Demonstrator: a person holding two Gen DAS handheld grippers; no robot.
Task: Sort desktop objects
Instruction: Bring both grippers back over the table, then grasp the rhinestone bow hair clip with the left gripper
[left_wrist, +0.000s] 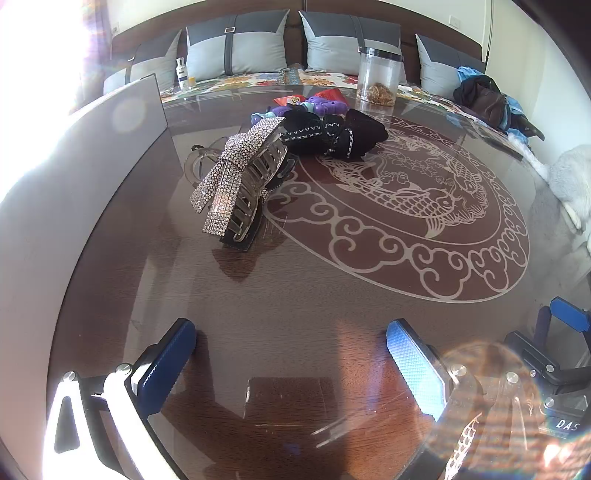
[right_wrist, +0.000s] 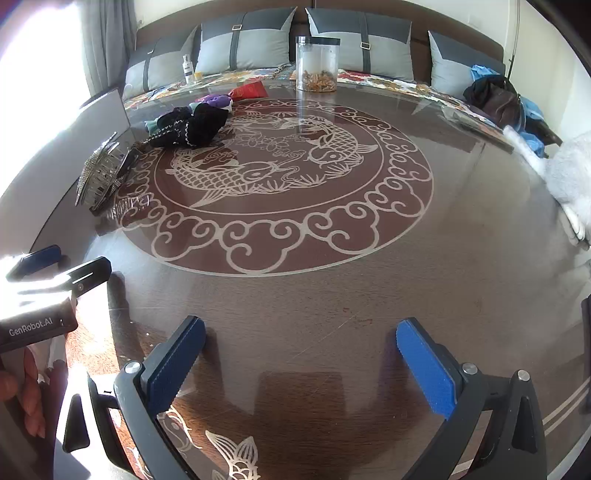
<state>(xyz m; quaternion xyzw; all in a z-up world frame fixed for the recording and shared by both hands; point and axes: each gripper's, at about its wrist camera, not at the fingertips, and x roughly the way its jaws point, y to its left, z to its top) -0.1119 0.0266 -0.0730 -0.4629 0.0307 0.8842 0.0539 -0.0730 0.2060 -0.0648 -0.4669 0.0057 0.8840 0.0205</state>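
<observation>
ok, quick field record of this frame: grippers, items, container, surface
left gripper: jaws open, empty, above table
right gripper: jaws open, empty, above table
rhinestone claw clip: nearest the left gripper, on a dark card
black hair bows: behind the clip
purple items: farther back
clear jar: upright, far edge, lid on
table: glossy, fish motif

Ahead of my left gripper (left_wrist: 290, 363), its jaws spread wide, bare table (left_wrist: 295, 295) ran up to the rhinestone hair claw (left_wrist: 236, 184). That claw blocked the straight path; just behind it lay the black fabric pile (left_wrist: 332, 138), touching it, with purple pieces beyond. A grey panel (left_wrist: 74, 177) walled the side left of the claw. To the claw's right, the carp medallion (right_wrist: 291, 177) lay open as far as the clear jar (right_wrist: 317, 64).
</observation>
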